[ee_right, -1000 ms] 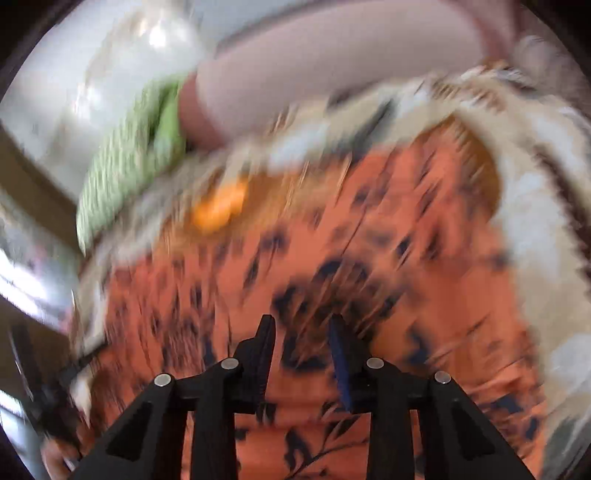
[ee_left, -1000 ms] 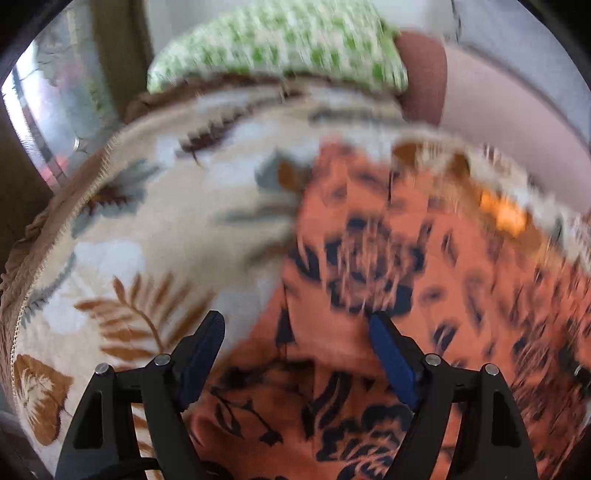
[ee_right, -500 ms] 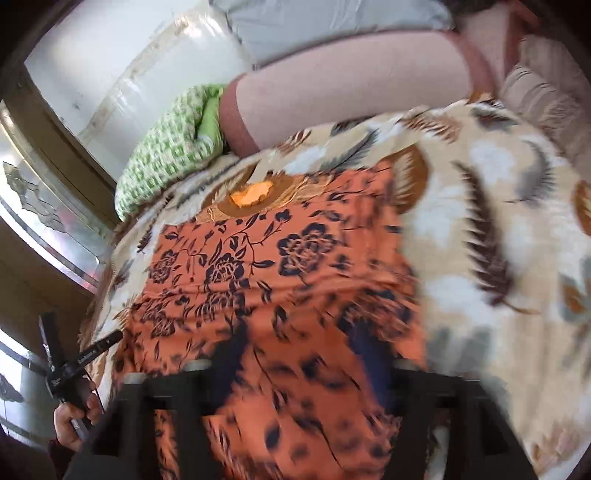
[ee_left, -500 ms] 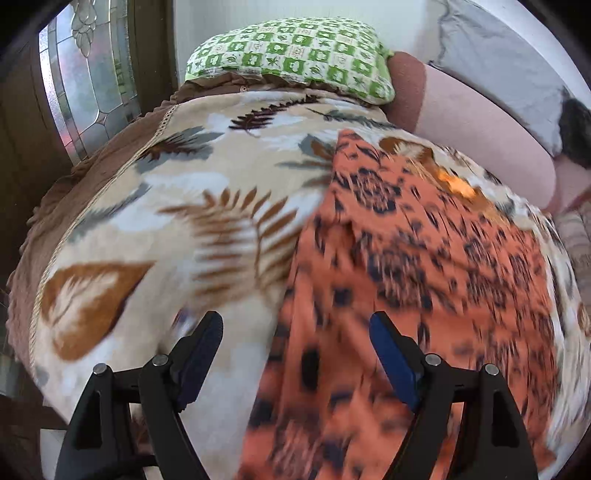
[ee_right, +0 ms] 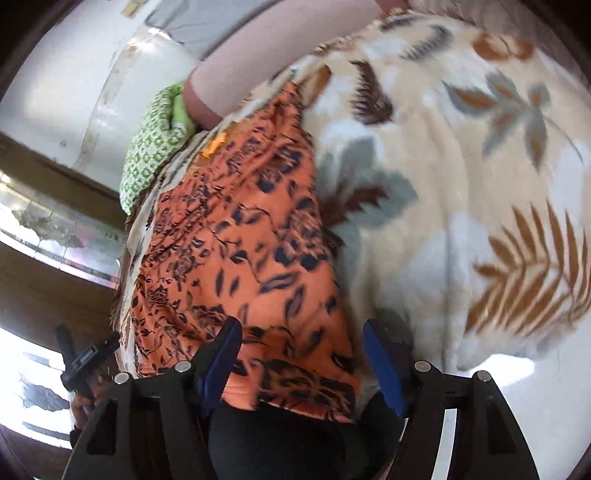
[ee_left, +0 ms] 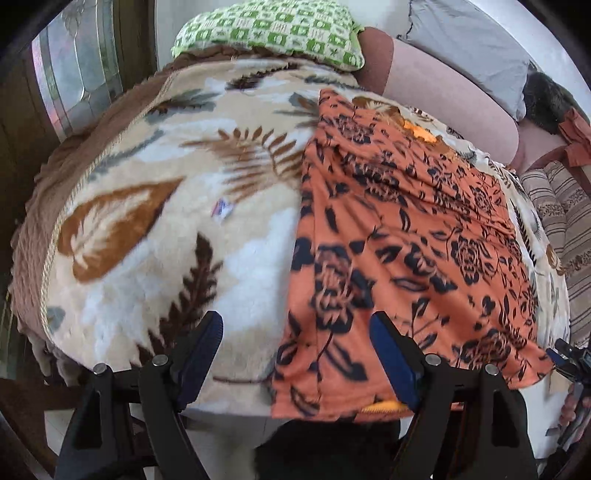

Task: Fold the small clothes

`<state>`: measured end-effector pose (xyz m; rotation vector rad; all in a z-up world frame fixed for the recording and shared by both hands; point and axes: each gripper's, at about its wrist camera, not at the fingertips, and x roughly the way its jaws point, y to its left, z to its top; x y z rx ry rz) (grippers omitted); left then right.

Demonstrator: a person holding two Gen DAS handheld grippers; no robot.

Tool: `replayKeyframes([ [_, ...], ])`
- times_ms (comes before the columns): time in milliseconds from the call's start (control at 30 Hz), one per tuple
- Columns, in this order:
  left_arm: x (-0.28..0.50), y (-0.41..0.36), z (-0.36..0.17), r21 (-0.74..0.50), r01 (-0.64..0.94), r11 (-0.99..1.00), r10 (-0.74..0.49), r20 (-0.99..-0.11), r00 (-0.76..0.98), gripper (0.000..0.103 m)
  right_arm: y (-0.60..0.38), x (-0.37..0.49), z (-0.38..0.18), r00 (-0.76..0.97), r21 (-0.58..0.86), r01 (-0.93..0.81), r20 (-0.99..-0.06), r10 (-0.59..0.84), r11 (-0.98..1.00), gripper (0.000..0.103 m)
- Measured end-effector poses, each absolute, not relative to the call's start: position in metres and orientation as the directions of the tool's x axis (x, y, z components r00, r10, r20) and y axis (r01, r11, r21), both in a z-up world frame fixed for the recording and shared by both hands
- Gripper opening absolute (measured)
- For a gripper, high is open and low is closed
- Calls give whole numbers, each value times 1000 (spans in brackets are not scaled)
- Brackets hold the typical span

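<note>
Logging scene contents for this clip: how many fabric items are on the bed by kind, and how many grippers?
Orange floral garment: 1
Leaf-print blanket: 1
Green checked pillow: 1
Pink bolster: 1
Grippers: 2, left gripper and right gripper, both open
Total: 6

The near hem of the orange floral garment (ee_left: 399, 236) drops behind the left gripper's (ee_left: 295, 350) black frame at the bottom of the left wrist frame, so its lower edge is hidden. In the right wrist view the whole garment (ee_right: 251, 258) is smeared by motion blur, its print unreadable, and its hem vanishes behind the right gripper (ee_right: 301, 354). The other gripper shows only as a small dark shape at each frame's edge; whether its fingers are apart cannot be told there.
</note>
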<state>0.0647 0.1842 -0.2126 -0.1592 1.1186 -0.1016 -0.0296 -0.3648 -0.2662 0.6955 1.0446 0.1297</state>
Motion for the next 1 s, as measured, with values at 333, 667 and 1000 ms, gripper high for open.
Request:
replayKeyframes([
  [333,52,178,-241,-237,26,971,-228,-892,390,66,-361,-25,-263,544,612,194,-718,435,767,72],
  [667,29,186,-267,-165,63,984,-176,-935,308,37,-359,-26,-278,531,619,229,-726,436,751,72],
  [1000,1,222,-239,-273,-14,962,-246,-888,389,44,-366,-30,-271,568,632,242,-708,421,736,72],
])
